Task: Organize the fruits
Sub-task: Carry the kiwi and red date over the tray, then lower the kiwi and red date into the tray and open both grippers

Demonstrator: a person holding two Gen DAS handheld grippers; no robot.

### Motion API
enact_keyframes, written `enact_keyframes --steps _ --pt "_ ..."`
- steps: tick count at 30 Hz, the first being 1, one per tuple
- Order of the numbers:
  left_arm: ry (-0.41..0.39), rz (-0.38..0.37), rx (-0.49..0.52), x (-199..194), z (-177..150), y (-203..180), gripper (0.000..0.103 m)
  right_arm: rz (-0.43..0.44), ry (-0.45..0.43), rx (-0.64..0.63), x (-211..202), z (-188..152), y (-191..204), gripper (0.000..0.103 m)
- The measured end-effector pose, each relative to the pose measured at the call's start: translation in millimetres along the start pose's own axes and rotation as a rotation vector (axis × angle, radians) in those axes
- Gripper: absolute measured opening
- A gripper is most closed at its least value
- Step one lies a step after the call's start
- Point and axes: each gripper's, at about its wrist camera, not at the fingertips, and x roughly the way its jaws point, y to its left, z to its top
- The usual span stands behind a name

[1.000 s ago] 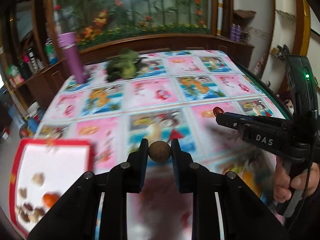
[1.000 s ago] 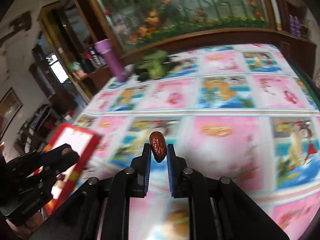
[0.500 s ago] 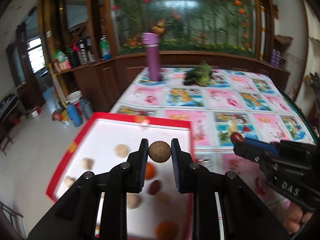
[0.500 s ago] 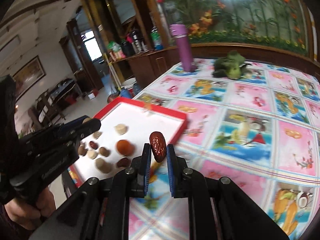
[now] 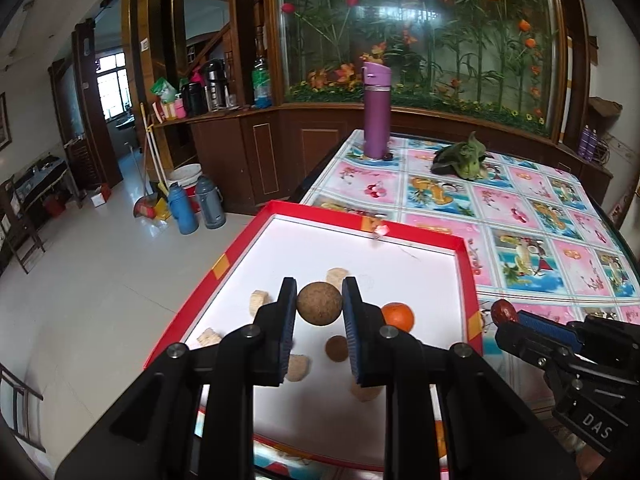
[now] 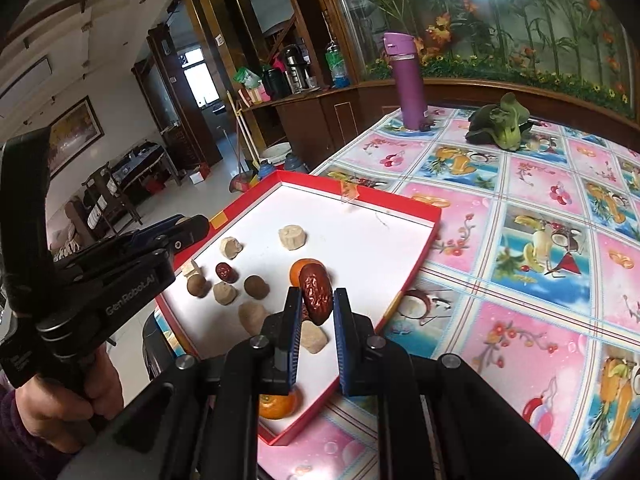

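A red-rimmed white tray sits at the table's left corner, holding several pale chunks, brown balls, a red date and an orange. My left gripper is shut on a round brown fruit above the tray; it shows at the left of the right wrist view. My right gripper is shut on a red date over the tray's near right part; it also shows in the left wrist view.
A purple bottle stands at the table's far left corner. A green leafy vegetable lies at the back. The table carries a fruit-print cloth. Floor drops off left of the tray.
Both grippers have swung left from over the tablecloth to above the tray, each still holding its fruit. The tray now fills the near view.
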Motion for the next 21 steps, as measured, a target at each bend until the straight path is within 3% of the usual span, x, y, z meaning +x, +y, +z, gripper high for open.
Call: enact_keyframes --steps 21 --pt "0.038 0.011 -0.041 13.3 -9.1 25.1 0.025 0.001 0.043 -0.023 19.1 -6.8 18.4 0.013"
